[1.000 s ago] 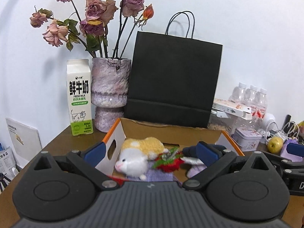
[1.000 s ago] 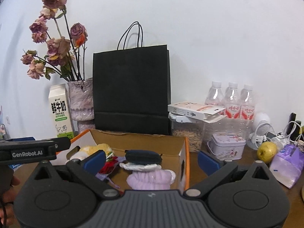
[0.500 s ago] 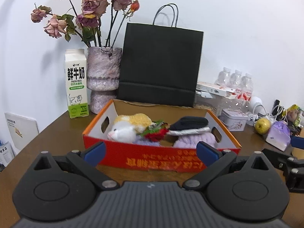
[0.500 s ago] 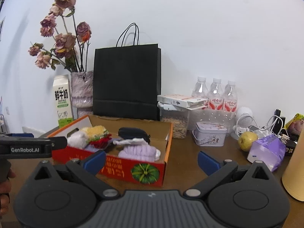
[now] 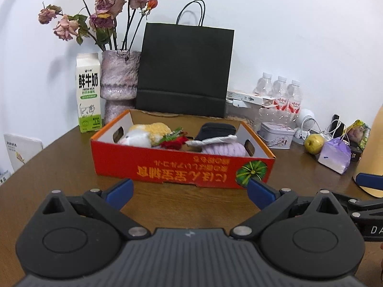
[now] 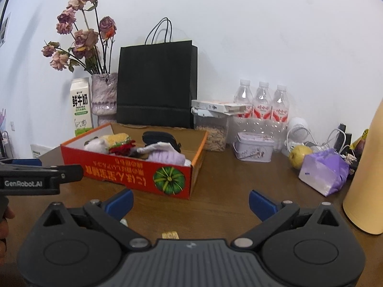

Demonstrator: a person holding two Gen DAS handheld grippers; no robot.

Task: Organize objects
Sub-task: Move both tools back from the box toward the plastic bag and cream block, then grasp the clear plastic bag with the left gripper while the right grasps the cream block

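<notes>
A red and orange cardboard box [image 5: 182,171] [image 6: 134,174] stands on the brown table. It holds a white and yellow plush toy [image 5: 143,135] [image 6: 107,142], a red and green item [image 5: 173,141], a black pouch [image 5: 215,129] [image 6: 159,137] and a purple knit item [image 5: 225,148] [image 6: 167,157]. My left gripper [image 5: 190,191] is open and empty, in front of the box. My right gripper [image 6: 190,201] is open and empty, in front of the box's right corner.
Behind the box stand a milk carton [image 5: 88,93], a vase of dried roses [image 5: 119,79] and a black paper bag [image 5: 184,69]. To the right are water bottles [image 6: 262,105], a tin [image 6: 255,147], a yellow fruit [image 6: 299,156], a purple pack [image 6: 323,168] and a tan cylinder [image 6: 366,179].
Both grippers have drawn back from over the box toward the near side of the table. The box now lies wholly in front of them. Both stay open.
</notes>
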